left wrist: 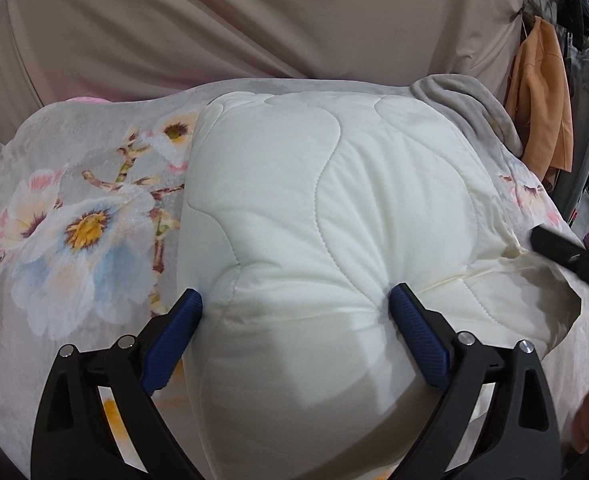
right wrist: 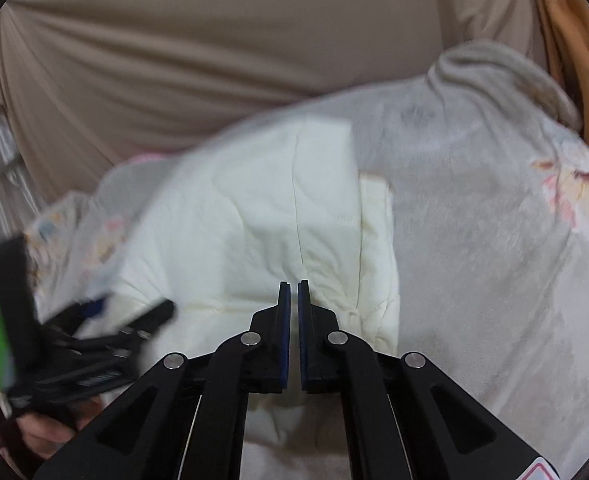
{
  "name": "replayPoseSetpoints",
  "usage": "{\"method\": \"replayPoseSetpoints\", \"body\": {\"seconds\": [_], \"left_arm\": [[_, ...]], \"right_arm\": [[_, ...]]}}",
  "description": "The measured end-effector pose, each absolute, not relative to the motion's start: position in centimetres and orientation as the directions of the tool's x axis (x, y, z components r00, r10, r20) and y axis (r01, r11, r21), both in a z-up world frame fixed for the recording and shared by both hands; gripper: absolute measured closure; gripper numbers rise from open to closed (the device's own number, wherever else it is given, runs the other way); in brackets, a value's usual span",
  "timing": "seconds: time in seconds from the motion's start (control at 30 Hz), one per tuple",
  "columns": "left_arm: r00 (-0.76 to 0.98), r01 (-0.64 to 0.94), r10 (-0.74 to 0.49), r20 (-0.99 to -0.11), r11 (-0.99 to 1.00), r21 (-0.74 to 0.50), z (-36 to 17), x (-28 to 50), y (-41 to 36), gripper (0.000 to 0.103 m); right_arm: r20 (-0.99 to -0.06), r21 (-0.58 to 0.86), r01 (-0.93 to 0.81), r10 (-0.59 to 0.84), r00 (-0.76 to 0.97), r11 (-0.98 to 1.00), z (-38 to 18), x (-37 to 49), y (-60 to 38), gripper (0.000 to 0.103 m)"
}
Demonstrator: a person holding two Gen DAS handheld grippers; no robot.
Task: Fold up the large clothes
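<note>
Cream quilted comforter, bulky folded bundle, lies on top of a grey floral blanket that covers the bed. Behind the comforter, a beige draped cloth fills the back of the room. Right of the comforter, a grey fleece throw is bunched at the blanket's far edge, and an orange garment hangs past it. Left gripper stands wide, jaws straddling the near end of the comforter, blue pads against its sides; whether they squeeze it, cannot tell. Right gripper has jaws closed together, nothing clearly between them, tips over the comforter's near right edge; contact with the fabric cannot be told. The right wrist view is motion blurred.
</note>
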State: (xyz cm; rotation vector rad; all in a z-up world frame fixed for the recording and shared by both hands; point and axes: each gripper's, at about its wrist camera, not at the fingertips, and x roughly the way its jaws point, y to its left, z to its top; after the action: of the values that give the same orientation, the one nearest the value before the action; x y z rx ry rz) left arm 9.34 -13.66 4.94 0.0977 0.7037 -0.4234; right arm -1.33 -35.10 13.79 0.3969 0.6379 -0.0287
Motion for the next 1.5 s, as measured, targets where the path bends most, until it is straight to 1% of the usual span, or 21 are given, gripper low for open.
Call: {"method": "replayPoseSetpoints", "body": {"seconds": [0.07,0.13,0.2,0.23,0.3,0.37,0.43,0.53,0.6,0.63,0.7,0.73,0.77,0.8,0.87,0.97,1.1,1.2,1.33,1.4,1.5], "left_arm": [[0.683,0.411,-0.343,-0.645,0.91,-0.049,4.9,9.3,-13.7,0.01],[0.686,0.409,-0.34,-0.644,0.911,-0.045,4.9,9.4,-13.6,0.01],[0.683,0.413,-0.343,-0.645,0.91,-0.046,4.9,9.3,-13.7,0.009],[0.683,0.416,-0.343,-0.645,0.908,-0.042,4.9,9.2,-13.7,0.009],[0.686,0.423,-0.332,-0.647,0.906,-0.016,4.7,8.9,-14.1,0.008],[0.701,0.421,-0.315,-0.64,0.907,0.015,4.6,8.6,-14.6,0.008],[0.706,0.412,-0.31,-0.637,0.911,0.013,4.6,8.5,-14.6,0.008],[0.692,0.409,-0.322,-0.646,0.912,-0.016,4.9,8.6,-14.1,0.008],[0.667,0.415,-0.362,-0.651,0.906,-0.079,5.8,8.6,-13.1,0.008],[0.656,0.417,-0.381,-0.651,0.902,-0.108,6.1,8.5,-12.8,0.008],[0.626,0.419,-0.428,-0.652,0.89,-0.181,6.6,8.6,-11.7,0.009],[0.616,0.415,-0.442,-0.652,0.886,-0.209,6.8,8.8,-11.2,0.009],[0.608,0.408,-0.454,-0.651,0.882,-0.235,6.9,8.9,-10.8,0.009],[0.598,0.402,-0.47,-0.649,0.877,-0.264,7.1,9.0,-10.3,0.009],[0.595,0.4,-0.493,-0.634,0.866,-0.299,7.5,9.0,-9.6,0.009],[0.609,0.402,-0.495,-0.62,0.866,-0.297,8.0,9.2,-9.2,0.009],[0.59,0.396,-0.494,-0.639,0.866,-0.304,7.5,10.5,-9.5,0.009],[0.552,0.398,-0.523,-0.649,0.85,-0.346,6.4,11.2,-9.7,0.008],[0.535,0.399,-0.539,-0.651,0.84,-0.368,5.4,11.7,-9.7,0.005],[0.521,0.403,-0.553,-0.65,0.831,-0.384,5.2,12.0,-9.3,0.005],[0.516,0.414,-0.573,-0.637,0.818,-0.4,5.4,12.1,-8.7,0.005]], "right_arm": [[-0.579,0.371,0.133,0.117,0.807,0.919,14.3,-2.4,-35.0,0.097],[-0.596,0.401,0.109,0.169,0.785,0.91,13.6,-2.7,-34.6,0.097],[-0.668,0.335,0.146,0.126,0.734,0.931,11.5,-2.1,-33.7,0.099],[-0.701,0.308,0.158,0.111,0.705,0.938,10.2,-1.8,-33.3,0.103],[-0.727,0.289,0.166,0.103,0.679,0.943,8.0,-1.4,-32.9,0.103],[-0.733,0.252,0.165,0.076,0.676,0.954,7.6,-1.3,-32.4,0.103],[-0.736,0.254,0.166,0.079,0.672,0.953,7.7,-1.2,-32.5,0.103],[-0.72,0.339,0.167,0.141,0.679,0.926,8.2,-1.6,-33.4,0.103],[-0.677,0.419,0.163,0.188,0.711,0.893,9.7,-2.5,-34.5,0.103],[-0.646,0.443,0.156,0.194,0.738,0.883,10.6,-3.1,-35.0,0.1],[-0.593,0.467,0.16,0.173,0.787,0.87,12.4,-4.2,-35.9,0.085],[-0.575,0.474,0.168,0.159,0.802,0.864,13.0,-4.4,-36.3,0.058],[-0.564,0.473,0.189,0.13,0.816,0.861,13.5,-4.6,-36.9,0.033],[-0.566,0.46,0.213,0.1,0.819,0.862,13.7,-4.5,-37.3,0.031],[-0.583,0.456,0.226,0.097,0.807,0.861,13.7,-3.9,-38.0,0.031],[-0.579,0.499,0.227,0.127,0.805,0.836,13.6,-2.9,-39.1,0.031],[-0.601,0.523,0.258,0.136,0.788,0.813,13.0,-1.3,-41.0,0.031],[-0.617,0.564,0.244,0.205,0.76,0.789,11.8,0.6,-41.9,0.031],[-0.639,0.621,0.234,0.31,0.704,0.748,9.3,2.8,-42.3,0.031],[-0.625,0.665,0.225,0.367,0.689,0.712,8.2,3.4,-42.7,0.031],[-0.552,0.756,0.202,0.441,0.707,0.622,7.5,3.0,-44.3,0.032]]}}
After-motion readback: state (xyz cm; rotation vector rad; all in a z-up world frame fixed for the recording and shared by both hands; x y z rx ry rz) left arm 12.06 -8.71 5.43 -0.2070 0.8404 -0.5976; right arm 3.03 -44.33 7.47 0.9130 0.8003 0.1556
